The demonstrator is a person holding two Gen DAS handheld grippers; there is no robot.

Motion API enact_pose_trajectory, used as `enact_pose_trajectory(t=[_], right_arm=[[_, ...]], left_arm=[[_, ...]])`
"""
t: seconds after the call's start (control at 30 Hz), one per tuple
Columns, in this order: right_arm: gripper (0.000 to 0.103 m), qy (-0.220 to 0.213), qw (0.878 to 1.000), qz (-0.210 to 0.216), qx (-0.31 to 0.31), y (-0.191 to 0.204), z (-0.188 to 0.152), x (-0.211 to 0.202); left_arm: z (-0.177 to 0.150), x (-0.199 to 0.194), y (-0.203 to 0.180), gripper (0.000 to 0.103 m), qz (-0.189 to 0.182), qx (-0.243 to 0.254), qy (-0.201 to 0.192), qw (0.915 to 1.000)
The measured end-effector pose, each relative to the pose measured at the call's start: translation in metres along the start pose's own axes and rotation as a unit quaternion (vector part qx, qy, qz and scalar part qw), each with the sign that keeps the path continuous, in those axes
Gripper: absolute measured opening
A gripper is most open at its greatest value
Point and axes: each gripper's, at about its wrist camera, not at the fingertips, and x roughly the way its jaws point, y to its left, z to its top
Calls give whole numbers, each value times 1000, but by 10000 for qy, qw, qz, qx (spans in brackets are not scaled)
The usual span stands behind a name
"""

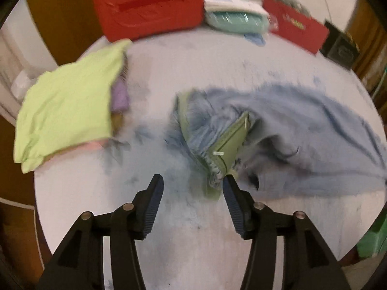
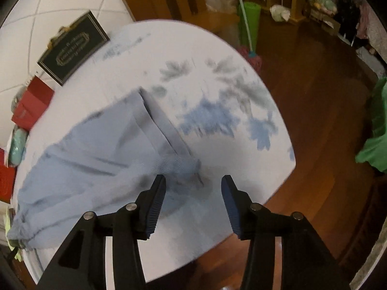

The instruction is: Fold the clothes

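Through the left wrist camera we see the left tongs standing open over the round white bench, nothing between their pads. Just ahead of them lies the blue garment, crumpled, with its green-lined waistband turned up near the right pad. Only this view shows the stack of folded clothes at the bench's left edge, a lime-green piece on top, and the red case at the far rim.

The right wrist camera shows the right tongs, also open and gripping nothing, over the other end of the blue garment, where a hemmed edge lies flat. Only here do we see the wooden floor and a black box. Both pictures are blurred.
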Motion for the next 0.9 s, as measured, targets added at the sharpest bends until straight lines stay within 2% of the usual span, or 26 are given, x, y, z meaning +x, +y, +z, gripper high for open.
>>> enact_pose_trajectory(t=[0.13, 0.2, 0.23, 0.33, 0.4, 0.47, 0.53, 0.6, 0.77, 0.83, 0.87, 0.9], right_arm=[[53, -335, 9994, 37, 4, 8, 20, -20], [61, -515, 9986, 93, 68, 10, 28, -29], [63, -538, 9984, 158, 57, 13, 32, -30], [66, -397, 9987, 307, -72, 25, 39, -25], [75, -197, 9990, 356, -196, 34, 39, -15], [78, 9, 9988, 347, -343, 44, 35, -4], [80, 171, 9981, 333, -490, 54, 31, 7], [93, 338, 9968, 305, -654, 62, 26, 16], [101, 653, 9919, 216, -1064, 80, 17, 33], [102, 775, 9897, 120, -1195, 85, 13, 40], [96, 879, 9881, 72, -1263, 89, 11, 46], [53, 1001, 9856, -36, -1360, 92, 8, 53]], left_arm=[[31, -36, 9, 57, -142, -415, -448, 9980], [47, -49, 10, 72, -134, -529, -639, 9965], [52, -47, 9, 73, -157, -507, -624, 9966], [64, -25, -2, 74, -204, -321, -223, 9990], [63, -9, -14, 74, -238, -139, 56, 9996], [58, 5, -26, 74, -239, 64, 272, 9993], [53, 13, -33, 74, -249, 209, 395, 9987], [49, 21, -39, 74, -255, 333, 491, 9979], [44, 38, -43, 73, -167, 516, 563, 9969], [42, 42, -48, 40, -143, 601, 582, 9964], [42, 45, -50, 26, -124, 637, 615, 9960], [42, 47, -52, 23, -92, 680, 631, 9956]])
